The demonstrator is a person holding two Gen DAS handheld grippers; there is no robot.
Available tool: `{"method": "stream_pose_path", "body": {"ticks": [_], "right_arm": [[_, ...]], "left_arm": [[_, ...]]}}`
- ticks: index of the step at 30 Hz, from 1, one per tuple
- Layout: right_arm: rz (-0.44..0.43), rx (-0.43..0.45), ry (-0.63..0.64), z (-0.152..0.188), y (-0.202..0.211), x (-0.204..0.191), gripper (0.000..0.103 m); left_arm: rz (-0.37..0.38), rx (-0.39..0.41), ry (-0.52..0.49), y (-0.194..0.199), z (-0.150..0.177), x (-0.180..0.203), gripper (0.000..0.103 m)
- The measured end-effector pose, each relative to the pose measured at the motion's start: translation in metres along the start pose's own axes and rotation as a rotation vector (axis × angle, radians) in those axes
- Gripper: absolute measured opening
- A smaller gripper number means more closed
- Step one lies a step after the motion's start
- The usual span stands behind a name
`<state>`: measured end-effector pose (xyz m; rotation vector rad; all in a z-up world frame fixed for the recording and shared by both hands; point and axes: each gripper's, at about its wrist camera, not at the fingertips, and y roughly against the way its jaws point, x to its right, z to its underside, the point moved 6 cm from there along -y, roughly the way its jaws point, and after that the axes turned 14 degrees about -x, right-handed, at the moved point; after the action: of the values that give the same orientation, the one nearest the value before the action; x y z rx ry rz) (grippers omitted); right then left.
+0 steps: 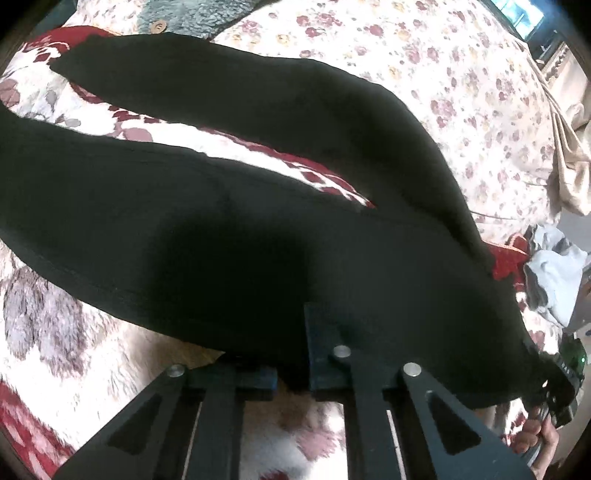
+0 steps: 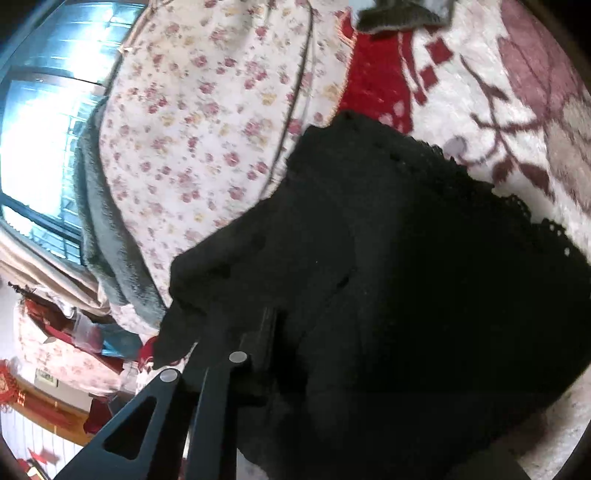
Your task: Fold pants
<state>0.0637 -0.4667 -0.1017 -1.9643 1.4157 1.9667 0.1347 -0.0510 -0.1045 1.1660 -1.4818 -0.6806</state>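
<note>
Black pants (image 1: 229,236) lie on a floral blanket, two legs spread apart toward the upper left. My left gripper (image 1: 291,354) is shut on the near waist edge of the pants; cloth drapes over its fingers. In the right wrist view the pants (image 2: 388,258) fill the lower right, with a lace-trimmed edge (image 2: 517,206). My right gripper (image 2: 258,332) is shut on a bunched corner of the pants; only its left finger shows, the rest is under cloth. The right gripper also shows at the far lower right of the left wrist view (image 1: 557,384).
A red-and-white floral blanket (image 1: 55,332) covers the bed. A small-flower quilt (image 1: 443,74) lies beyond. Grey fleece (image 1: 199,14) sits at the top, crumpled pale cloth (image 1: 554,280) at the right. A window (image 2: 40,122) is at the left.
</note>
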Motion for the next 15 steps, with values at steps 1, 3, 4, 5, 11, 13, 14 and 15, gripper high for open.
{"method": "stream_pose_path", "body": {"ticks": [1,3,4,5,11,13,14,15], "right_arm": [[-0.004,0.005,0.005,-0.002,0.002,-0.003,0.018],[-0.022,0.023,0.014,-0.008,0.012,-0.007,0.017],[-0.027,0.032,0.015,-0.011,0.016,-0.009,0.017],[-0.026,0.043,0.019,-0.015,0.023,-0.010,0.017],[-0.015,0.067,0.028,-0.021,0.047,-0.007,0.017],[-0.019,0.071,0.016,-0.018,0.055,-0.001,0.017],[-0.021,0.072,0.009,-0.017,0.058,0.003,0.017],[-0.023,0.075,-0.002,-0.014,0.061,0.006,0.017]], "left_arm": [[-0.007,-0.002,-0.017,0.001,0.004,0.005,0.009],[-0.009,-0.010,-0.035,0.001,0.009,0.013,0.009],[-0.006,-0.015,-0.044,0.000,0.013,0.018,0.009],[-0.006,-0.017,-0.056,0.000,0.017,0.023,0.009],[-0.010,-0.033,-0.112,-0.004,0.033,0.050,0.009],[-0.010,-0.043,-0.128,-0.006,0.039,0.056,0.009],[-0.009,-0.050,-0.133,-0.007,0.042,0.057,0.009],[-0.009,-0.055,-0.138,-0.008,0.045,0.059,0.009]]}}
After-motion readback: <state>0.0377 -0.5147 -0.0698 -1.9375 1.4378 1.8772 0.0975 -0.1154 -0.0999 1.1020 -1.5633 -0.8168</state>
